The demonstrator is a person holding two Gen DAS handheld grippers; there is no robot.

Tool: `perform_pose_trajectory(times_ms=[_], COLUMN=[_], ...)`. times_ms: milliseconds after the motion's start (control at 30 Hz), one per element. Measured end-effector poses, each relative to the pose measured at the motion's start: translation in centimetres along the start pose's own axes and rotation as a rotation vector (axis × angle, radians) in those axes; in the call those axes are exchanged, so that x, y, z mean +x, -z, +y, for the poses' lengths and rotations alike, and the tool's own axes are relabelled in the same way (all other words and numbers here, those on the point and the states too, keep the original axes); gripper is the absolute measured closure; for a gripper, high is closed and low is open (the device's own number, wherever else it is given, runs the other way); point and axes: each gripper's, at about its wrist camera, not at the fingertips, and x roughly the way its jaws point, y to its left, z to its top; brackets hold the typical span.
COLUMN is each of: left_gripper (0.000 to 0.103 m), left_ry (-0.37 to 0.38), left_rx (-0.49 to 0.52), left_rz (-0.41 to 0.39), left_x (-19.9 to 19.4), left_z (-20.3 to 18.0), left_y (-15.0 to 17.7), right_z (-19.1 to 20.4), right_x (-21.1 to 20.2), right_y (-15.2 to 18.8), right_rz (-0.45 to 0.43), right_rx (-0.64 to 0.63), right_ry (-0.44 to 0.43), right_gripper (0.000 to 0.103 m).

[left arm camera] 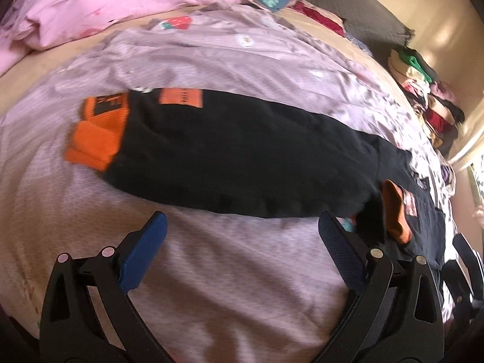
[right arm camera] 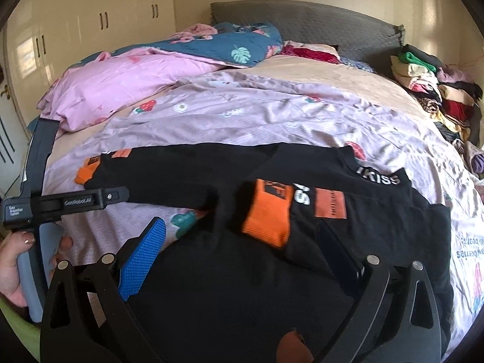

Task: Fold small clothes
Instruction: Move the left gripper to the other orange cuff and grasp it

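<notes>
A small black top [right arm camera: 217, 287] with orange cuffs lies flat on the mauve bedspread [right arm camera: 272, 118]. One sleeve [left arm camera: 236, 157] stretches out to the left, ending in an orange cuff [left arm camera: 96, 136]. The other sleeve is folded across the body, its orange cuff [right arm camera: 267, 214] on the chest. My left gripper [left arm camera: 242, 236] is open and empty, just above the bedspread in front of the outstretched sleeve. My right gripper [right arm camera: 242, 242] is open and empty, hovering over the body of the top. The left gripper's body [right arm camera: 54, 202] shows at the left of the right wrist view, held by a hand.
A pink duvet [right arm camera: 115, 90] and a blue leaf-print blanket [right arm camera: 230, 48] are bunched at the head of the bed. A stack of folded clothes [right arm camera: 435, 90] stands at the far right edge. Cream wardrobe doors [right arm camera: 90, 27] stand behind.
</notes>
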Motion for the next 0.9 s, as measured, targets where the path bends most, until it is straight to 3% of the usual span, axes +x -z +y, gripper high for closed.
perform_pose_trajectory(times_ms=[333, 800, 900], left_gripper=[0.009, 0.010, 0.018], left_ry=[-0.045, 0.001, -0.009], left_rx=[-0.090, -0.222, -0.237], left_rz=[-0.031, -0.116, -0.134], left_x=[0.4, 1.0, 1.0], left_z=[4.1, 8.0, 8.4], left_y=[-1.1, -2.6, -2.9], right_z=[2.5, 3.9, 4.0], right_x=[0.9, 2.7, 3.0], right_y=[0.1, 0.8, 1.2], right_rz=[0.021, 0.054, 0.063], right_rx=[-0.049, -0.085, -0.084], right_ry=[-0.012, -0.017, -0.019], right_gripper=[0.005, 0.005, 0.005])
